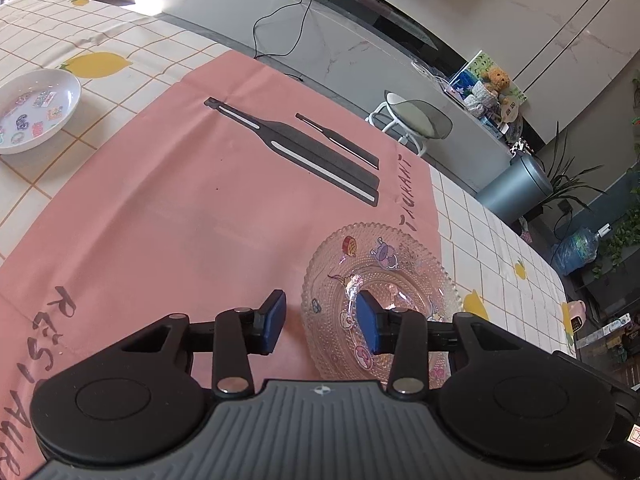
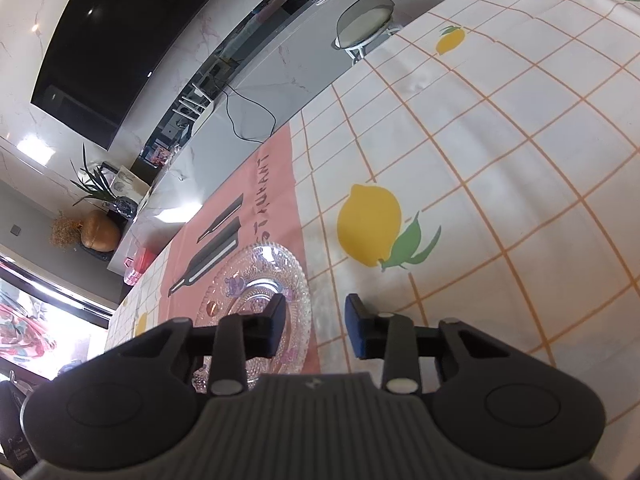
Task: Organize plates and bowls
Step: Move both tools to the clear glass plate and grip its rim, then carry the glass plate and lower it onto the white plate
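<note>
Left tongs [image 1: 322, 322]: apart, straddling the glass plate's left rim, not pressing it.
Right tongs [image 2: 316, 326]: apart, straddling its right rim.
Glass plate [image 1: 400, 256]: flat on pink placemat [image 1: 160, 208].
White bowl [image 1: 36, 112]: far left on tabletop [image 2: 500, 160].

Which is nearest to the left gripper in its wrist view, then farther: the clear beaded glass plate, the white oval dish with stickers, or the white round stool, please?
1. Clear beaded glass plate, under the right fingertip.
2. White oval dish, far left on the table.
3. White round stool, beyond the table.
</note>
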### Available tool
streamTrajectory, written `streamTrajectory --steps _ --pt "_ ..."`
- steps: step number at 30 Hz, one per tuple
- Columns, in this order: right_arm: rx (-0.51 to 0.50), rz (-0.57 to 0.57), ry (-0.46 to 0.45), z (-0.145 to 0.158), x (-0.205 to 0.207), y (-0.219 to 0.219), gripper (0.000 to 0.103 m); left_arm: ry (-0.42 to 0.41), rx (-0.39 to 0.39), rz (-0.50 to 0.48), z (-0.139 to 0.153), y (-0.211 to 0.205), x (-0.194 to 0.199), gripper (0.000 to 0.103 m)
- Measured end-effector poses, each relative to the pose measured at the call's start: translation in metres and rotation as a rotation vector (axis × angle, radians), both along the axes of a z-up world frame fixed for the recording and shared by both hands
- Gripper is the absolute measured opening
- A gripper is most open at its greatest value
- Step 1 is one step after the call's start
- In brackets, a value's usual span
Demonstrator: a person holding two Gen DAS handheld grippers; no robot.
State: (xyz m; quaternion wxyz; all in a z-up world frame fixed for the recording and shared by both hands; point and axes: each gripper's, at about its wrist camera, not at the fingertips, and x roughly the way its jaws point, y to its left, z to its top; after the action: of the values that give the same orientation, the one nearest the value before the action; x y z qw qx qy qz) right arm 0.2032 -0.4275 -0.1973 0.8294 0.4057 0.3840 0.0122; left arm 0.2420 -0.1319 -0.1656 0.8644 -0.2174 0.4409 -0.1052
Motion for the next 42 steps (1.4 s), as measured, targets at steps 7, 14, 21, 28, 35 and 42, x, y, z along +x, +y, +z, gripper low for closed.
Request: streamTrajectory --steps 7,14,21,28,35,42 --pt "0.04 0.034 -0.017 -0.008 0.008 0.009 0.016 -0.008 0.003 0.012 -0.004 -0.001 0.002 0.024" --pt "0.009 0.033 -0.023 -0.009 0.008 0.012 0.004 -0.007 0.005 0.048 -0.004 0.002 0.002 0.011" --pt "0.003 0.054 -0.011 -0.005 0.005 0.013 0.004 -0.015 0.007 0.054 0.005 0.006 -0.006 0.009" --pt "0.028 0.062 -0.005 0.0 -0.008 0.014 0.005 -0.022 0.004 0.05 0.017 0.01 -0.022 0.009" --pt "0.015 0.051 -0.019 0.019 -0.031 0.02 0.005 -0.038 0.01 0.027 0.034 0.012 -0.049 0.009" --pt "0.031 0.024 -0.007 0.03 -0.072 0.024 0.005 -0.046 -0.017 -0.012 0.046 0.021 -0.077 0.009"
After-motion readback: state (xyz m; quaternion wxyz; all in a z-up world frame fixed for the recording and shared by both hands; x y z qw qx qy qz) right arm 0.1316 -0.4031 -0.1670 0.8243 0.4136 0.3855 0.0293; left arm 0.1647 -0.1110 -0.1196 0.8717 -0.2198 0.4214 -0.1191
